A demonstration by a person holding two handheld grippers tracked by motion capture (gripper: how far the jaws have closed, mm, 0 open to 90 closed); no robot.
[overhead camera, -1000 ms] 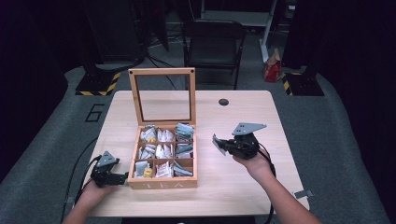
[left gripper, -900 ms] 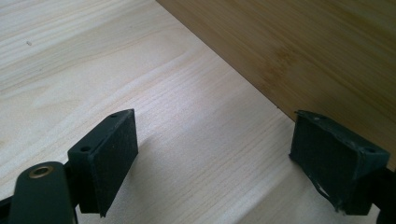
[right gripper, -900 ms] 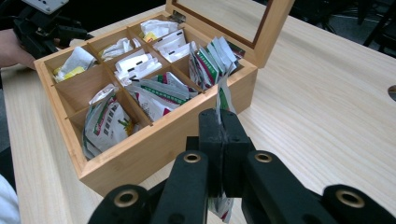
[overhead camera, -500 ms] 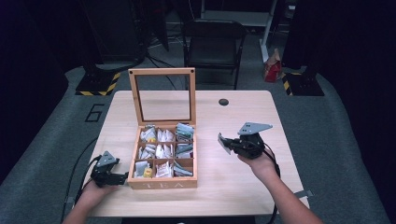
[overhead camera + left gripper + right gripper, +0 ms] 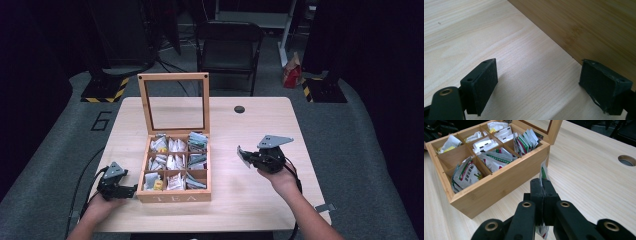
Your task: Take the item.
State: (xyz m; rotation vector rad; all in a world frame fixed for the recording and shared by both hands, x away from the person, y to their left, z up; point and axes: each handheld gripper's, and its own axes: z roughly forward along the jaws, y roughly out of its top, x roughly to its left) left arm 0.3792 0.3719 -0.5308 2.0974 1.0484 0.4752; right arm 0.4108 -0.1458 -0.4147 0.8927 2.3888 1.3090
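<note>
One tea packet is already out of the open tea box, pinched in the right tool above the worktop, while the left tool, spread wide, rests beside the box, and many packets are left inside.

A black folding chair stands beyond the far edge of the counter. A red bag lies on the floor to its right.
</note>
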